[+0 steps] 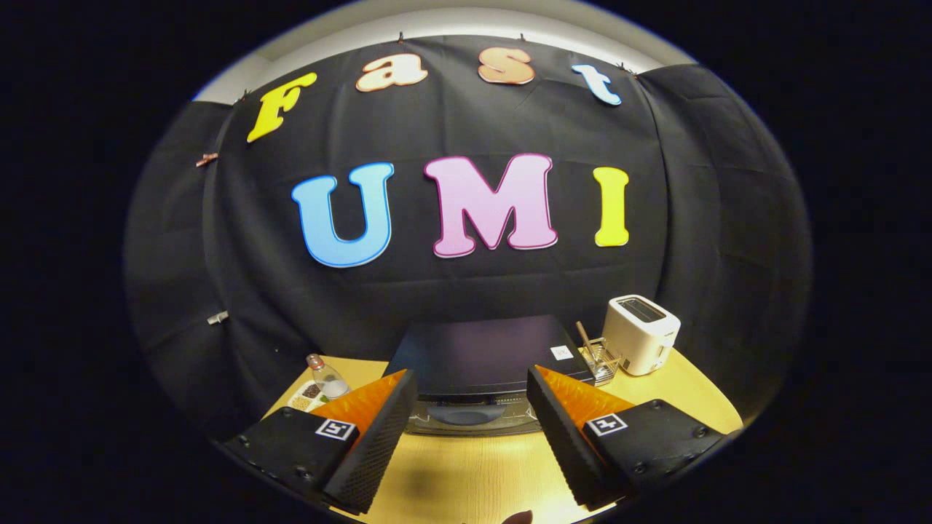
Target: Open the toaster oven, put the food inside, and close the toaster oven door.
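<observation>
A black toaster oven (480, 356) stands on the wooden table (473, 473), seen from above and in front, just beyond my fingertips. Its glass door with a curved handle (466, 416) looks closed; the door front sits low between my fingers. My gripper (472, 386) is open, fingers wide apart, with nothing between them but the oven's front. A small brown thing (518, 517) peeks in at the near table edge, too little of it showing to tell what it is.
A white slot toaster (641, 333) stands right of the oven, with a clear holder of sticks (598, 356) beside it. Left of the oven are a small glass bottle (326, 377) and a divided dish (307, 397). Black cloth walls surround the table.
</observation>
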Demonstrator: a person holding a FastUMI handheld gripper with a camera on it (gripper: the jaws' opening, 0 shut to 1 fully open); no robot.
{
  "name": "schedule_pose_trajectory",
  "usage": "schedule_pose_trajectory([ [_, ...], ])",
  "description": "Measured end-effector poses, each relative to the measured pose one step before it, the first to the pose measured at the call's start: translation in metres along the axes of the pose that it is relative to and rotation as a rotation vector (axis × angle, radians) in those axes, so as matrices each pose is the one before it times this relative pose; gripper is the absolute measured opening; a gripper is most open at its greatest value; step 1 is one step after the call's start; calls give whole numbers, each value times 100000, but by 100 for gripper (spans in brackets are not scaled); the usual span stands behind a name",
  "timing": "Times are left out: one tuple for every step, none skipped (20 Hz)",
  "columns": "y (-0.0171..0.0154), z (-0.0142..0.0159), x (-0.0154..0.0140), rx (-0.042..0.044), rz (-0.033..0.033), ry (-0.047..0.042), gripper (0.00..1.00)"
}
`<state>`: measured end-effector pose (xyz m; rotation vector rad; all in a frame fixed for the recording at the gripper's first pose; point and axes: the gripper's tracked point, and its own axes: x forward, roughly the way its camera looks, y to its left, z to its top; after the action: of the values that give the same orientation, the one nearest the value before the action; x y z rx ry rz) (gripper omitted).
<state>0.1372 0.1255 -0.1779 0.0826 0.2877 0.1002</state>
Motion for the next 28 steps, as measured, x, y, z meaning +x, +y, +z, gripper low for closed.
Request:
schedule_pose_trajectory([
  [73,-1157,1699,-2199,-877,2262,99],
  [10,-1042,1468,-1998,-783,1796,99],
  [219,-1090,1499,-830,-490,2671,99],
  [291,-1260,1400,388,-237,3603,99],
  [276,-1083,1225,421,-282,2769,99],
  [198,-838,1088,-314,-1043,2098,99],
  [88,-660,1025,-1284,-727,1723,99],
  [-3,-642,875,-1196,-1057,1778,99],
  [56,-654,705,-428,-547,1846,99],
  [-4,-548,524,-918,-520,1148,99],
  [-72,-479,359,-1508,-792,1055,99],
  [-76,-265,224,-780,-342,591,98],
  [-120,9,395,1399,-151,-1299,99],
  [47,-387,-22,2680,1272,1613,99],
  [-114,171,-373,2337,104,-1108,99],
  [-156,-448,-57,-537,-19,1369,99],
  [11,-167,-280,-1176,403,21,99],
  [11,-529,-304,-99,257,524,99],
  [-26,-850,-786,884,167,704,99],
  [-32,-426,-647,270,211,-1185,100],
  [-25,-868,-636,-363,22,360,99],
  [-13,-562,-657,-509,102,-484,99],
  [-151,-828,-488,314,-120,878,99],
  [-116,-924,-478,341,-71,560,99],
  [-11,-1063,-567,432,24,1778,100],
  [-34,-805,-435,195,63,545,100],
  [-147,-890,-233,-106,41,1453,100],
  [-33,-834,-258,-619,-24,1045,99],
])
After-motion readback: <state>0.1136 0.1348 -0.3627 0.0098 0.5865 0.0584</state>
